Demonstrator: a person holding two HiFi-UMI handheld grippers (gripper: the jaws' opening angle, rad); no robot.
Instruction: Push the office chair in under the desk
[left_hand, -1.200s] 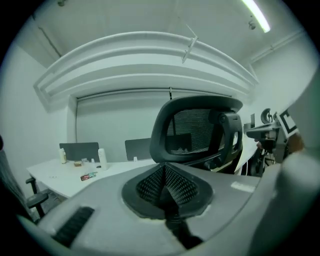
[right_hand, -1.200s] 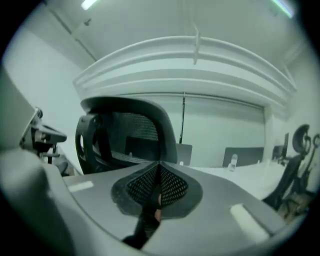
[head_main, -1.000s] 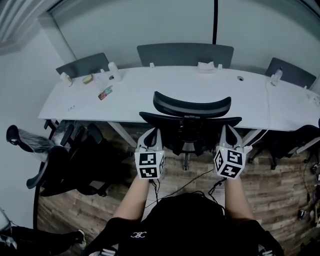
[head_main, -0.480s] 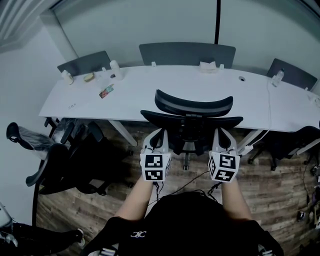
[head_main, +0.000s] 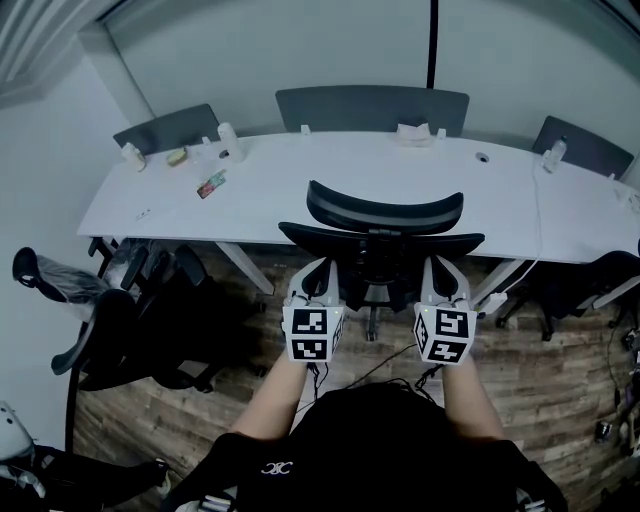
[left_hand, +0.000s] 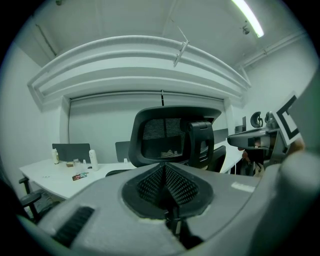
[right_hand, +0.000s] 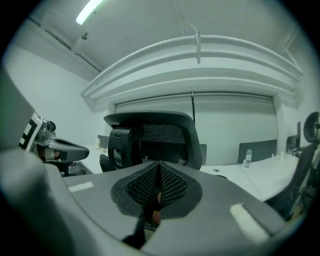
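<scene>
A white bottle (head_main: 227, 141) stands on the desk (head_main: 330, 185) (office chair (head_main: 383, 240) beside).

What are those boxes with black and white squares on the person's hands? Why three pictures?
Those boxes belong to two hand-held pinching tools called grippers: the left gripper and the right gripper. One picture comes from a camera on the person's head, looking down. The other two come from cameras riding on each gripper. Both grippers are pinched shut and hold nothing. They point at the back of the black office chair, which stands at the white desk. Small bottles sit on the desk.
</scene>
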